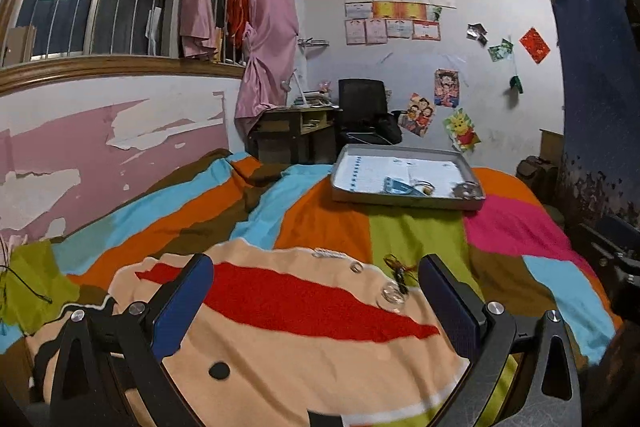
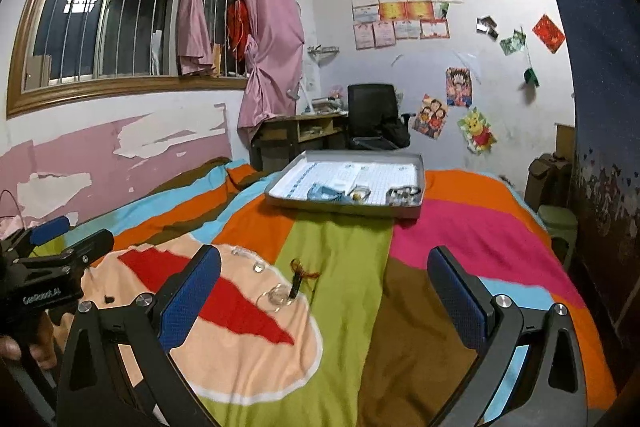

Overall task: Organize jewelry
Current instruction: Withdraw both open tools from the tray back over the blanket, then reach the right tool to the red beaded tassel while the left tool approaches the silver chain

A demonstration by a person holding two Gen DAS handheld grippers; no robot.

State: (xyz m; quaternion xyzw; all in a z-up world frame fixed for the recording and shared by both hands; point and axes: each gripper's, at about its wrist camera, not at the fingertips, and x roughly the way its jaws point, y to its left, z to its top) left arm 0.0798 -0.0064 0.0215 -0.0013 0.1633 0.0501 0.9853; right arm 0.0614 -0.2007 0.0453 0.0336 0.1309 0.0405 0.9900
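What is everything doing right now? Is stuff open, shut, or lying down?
left gripper: open, holding nothing.
right gripper: open, holding nothing.
tray: lidless, on the blanket, some jewelry inside.
clear bangle: lying flat on the blanket.
tassel charm: lying loose beside the bangle.
curtains: tied back.

open bedspread [image 2: 340,259], tray [image 2: 344,205] beyond

Room's evenly lit from overhead, soft shadows, dark window [image 2: 120,27], heavy fisheye bending at black corners, slight blur up close.
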